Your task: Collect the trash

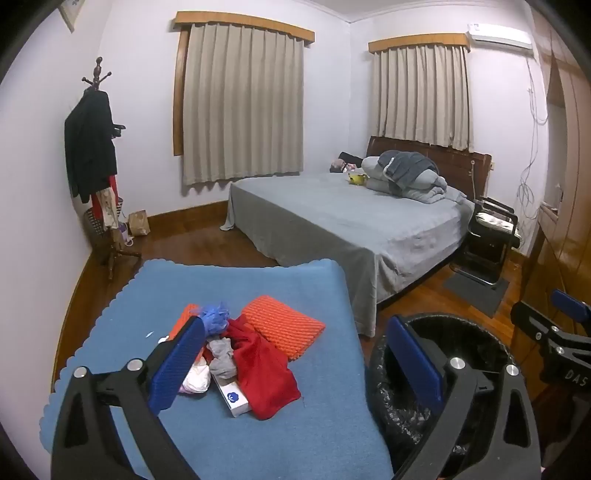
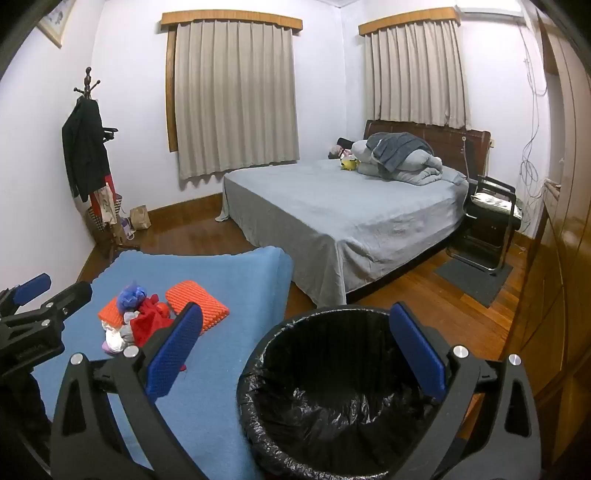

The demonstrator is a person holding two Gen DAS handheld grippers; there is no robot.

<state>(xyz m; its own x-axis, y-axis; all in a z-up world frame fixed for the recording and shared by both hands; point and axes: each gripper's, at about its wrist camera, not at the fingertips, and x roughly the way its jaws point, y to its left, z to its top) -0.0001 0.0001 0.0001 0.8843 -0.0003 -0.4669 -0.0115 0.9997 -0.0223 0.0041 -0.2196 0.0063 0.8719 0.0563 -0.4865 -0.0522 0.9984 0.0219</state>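
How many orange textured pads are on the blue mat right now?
2. One orange pad lies at the right of the pile; the other orange pad pokes out at its left, partly covered by the blue pompom. More may be hidden.

Table cover (image 1: 258, 291): plain blue. Pads (image 1: 282, 325): orange, ribbed texture; cloth (image 1: 264, 373) at 6 o'clock of them: solid red. Bin liner (image 2: 332, 406): glossy black; bed sheet (image 2: 332, 206): grey.

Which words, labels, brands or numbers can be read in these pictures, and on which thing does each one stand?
"DAS": white letters on the black body of the right hand-held gripper, cut off at the picture's edge.
White box in the pile on the blue mat: a blue logo only, no readable words.
Framed picture on the wall: too blurred to read.
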